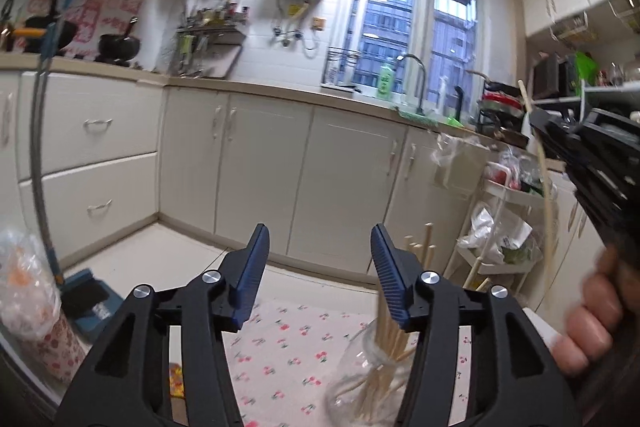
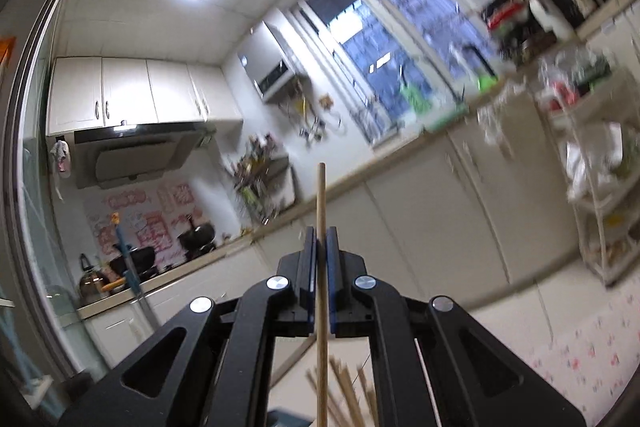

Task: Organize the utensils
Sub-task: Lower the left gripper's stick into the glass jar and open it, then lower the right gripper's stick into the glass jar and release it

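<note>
While the left wrist camera looks out across a small kitchen, the left gripper [image 1: 320, 255] fills the bottom of the picture with its two blue-padded jaws spread wide apart and nothing between them. Just beneath and behind its right-hand finger stands a clear glass jar [image 1: 360, 379] on a cherry-print tablecloth [image 1: 288, 339], and a bundle of pale wooden chopsticks [image 1: 416, 255] rises out of it, fanned loosely. At the far right edge the right gripper [image 1: 560, 131] appears as a dark blur, a hand [image 1: 588, 323] behind it, with one chopstick [image 1: 532, 119] pinched at its tip — raised well above the jar.

From the right wrist camera, tilted and blurred with motion, the right gripper [image 2: 320, 247] is closed tight on that single chopstick [image 2: 321, 211], which runs straight up between the pads and continues down past the bottom of the frame. The ends of the chopsticks in the jar [image 2: 344, 391] show below the fingers (the jar itself is hidden here).

The step in hand seems to be carrying one chopstick to join the bundle. Next, the stick's lower end likely needs lining up over the jar mouth and lowering in before release — the open left gripper could steady the glass.
</note>
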A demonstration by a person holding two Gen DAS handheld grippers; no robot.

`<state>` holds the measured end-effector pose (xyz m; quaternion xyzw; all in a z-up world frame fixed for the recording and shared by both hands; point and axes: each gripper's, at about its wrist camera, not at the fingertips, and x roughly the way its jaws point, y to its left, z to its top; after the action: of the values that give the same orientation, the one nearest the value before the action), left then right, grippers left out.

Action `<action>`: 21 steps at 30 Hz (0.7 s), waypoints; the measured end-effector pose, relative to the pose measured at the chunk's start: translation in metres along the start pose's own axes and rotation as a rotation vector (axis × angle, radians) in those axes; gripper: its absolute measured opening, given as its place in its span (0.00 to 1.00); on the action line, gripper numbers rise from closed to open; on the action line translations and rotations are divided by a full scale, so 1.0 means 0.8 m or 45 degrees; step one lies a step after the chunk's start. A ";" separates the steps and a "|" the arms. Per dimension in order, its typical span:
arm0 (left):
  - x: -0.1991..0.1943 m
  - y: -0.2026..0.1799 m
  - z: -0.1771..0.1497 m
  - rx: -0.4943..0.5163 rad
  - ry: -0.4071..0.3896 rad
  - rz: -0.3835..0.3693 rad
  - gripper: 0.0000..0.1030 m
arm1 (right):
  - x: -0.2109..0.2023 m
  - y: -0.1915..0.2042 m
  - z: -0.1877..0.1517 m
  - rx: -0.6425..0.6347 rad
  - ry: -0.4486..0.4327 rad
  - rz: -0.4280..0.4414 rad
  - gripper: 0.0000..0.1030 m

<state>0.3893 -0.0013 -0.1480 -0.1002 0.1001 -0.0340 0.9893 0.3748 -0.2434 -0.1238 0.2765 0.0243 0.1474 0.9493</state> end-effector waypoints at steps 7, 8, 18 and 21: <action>-0.009 0.041 -0.027 -0.094 0.074 0.045 0.52 | 0.046 0.010 -0.047 -0.099 0.046 -0.074 0.05; -0.007 0.045 -0.031 -0.101 0.085 0.046 0.52 | 0.048 0.009 -0.053 -0.106 0.054 -0.079 0.05; -0.003 0.049 -0.042 -0.119 0.122 0.033 0.54 | 0.044 0.018 -0.101 -0.276 0.101 -0.137 0.05; -0.005 0.047 -0.042 -0.115 0.134 0.032 0.56 | 0.036 0.015 -0.113 -0.310 0.129 -0.160 0.06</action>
<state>0.3805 0.0291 -0.1869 -0.1417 0.1547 -0.0224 0.9775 0.3875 -0.1783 -0.1927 0.1494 0.0712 0.1034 0.9808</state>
